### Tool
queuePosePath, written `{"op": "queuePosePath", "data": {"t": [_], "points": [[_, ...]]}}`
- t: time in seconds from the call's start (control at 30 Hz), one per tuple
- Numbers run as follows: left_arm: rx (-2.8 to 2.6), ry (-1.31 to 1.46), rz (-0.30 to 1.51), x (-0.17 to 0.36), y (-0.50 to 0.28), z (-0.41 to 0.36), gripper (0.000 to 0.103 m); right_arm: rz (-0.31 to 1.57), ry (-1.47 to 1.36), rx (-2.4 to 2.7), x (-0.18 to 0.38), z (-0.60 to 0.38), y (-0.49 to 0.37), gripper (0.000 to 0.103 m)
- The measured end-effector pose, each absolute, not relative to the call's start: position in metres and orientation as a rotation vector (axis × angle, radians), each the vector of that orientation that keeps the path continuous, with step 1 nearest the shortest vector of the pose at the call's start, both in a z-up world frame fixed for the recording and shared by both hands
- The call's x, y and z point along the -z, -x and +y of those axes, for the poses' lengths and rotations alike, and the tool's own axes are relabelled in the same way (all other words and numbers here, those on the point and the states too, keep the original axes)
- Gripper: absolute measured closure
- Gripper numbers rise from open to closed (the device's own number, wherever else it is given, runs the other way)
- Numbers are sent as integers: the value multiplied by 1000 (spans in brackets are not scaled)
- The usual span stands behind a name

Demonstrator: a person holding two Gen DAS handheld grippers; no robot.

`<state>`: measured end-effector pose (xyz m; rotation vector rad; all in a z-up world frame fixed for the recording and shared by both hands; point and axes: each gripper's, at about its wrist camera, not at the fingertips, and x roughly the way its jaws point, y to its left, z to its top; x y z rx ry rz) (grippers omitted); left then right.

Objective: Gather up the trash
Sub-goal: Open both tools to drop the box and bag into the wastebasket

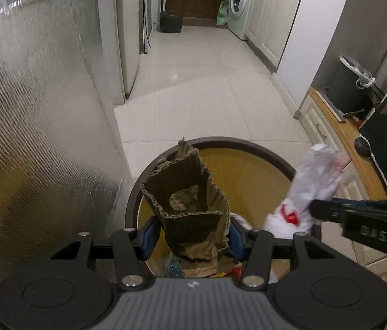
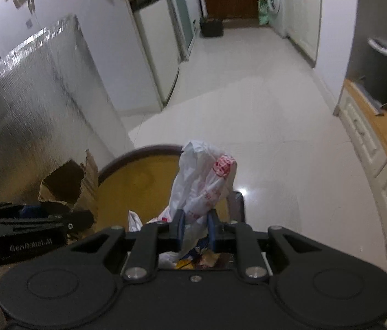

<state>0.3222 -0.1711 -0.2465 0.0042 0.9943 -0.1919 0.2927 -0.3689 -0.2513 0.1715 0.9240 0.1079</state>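
Note:
My left gripper (image 1: 192,238) is shut on a crumpled piece of brown corrugated cardboard (image 1: 188,200) and holds it over the open round trash bin (image 1: 220,141), which has a dark rim and a yellow inside. My right gripper (image 2: 195,232) is shut on a white plastic bag with red print (image 2: 207,181), also over the bin (image 2: 138,151). The bag (image 1: 311,184) and the right gripper (image 1: 312,210) show at the right of the left wrist view. The cardboard (image 2: 67,184) and the left gripper show at the left of the right wrist view. Trash lies in the bin's bottom.
A silver foil-covered box (image 1: 34,110) stands close to the left of the bin. A wooden counter (image 1: 347,137) with white drawers curves along the right, with a dark lined bin (image 1: 350,82) on it. White tiled floor (image 1: 198,82) runs ahead to a fridge (image 1: 127,33) and washing machine (image 1: 240,2).

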Motion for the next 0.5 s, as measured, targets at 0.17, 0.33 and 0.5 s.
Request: {"op": "queuePosePath", "data": {"t": [0.17, 0.33, 0.5], "points": [[188, 4, 1009, 255, -329, -164, 50, 996, -281, -105, 281, -355, -320, 82], [194, -9, 1007, 257, -332, -158, 50, 1011, -456, -129, 304, -351, -341, 51], [207, -15, 1028, 267, -335, -160, 50, 1027, -452, -118, 310, -355, -346, 36]]}}
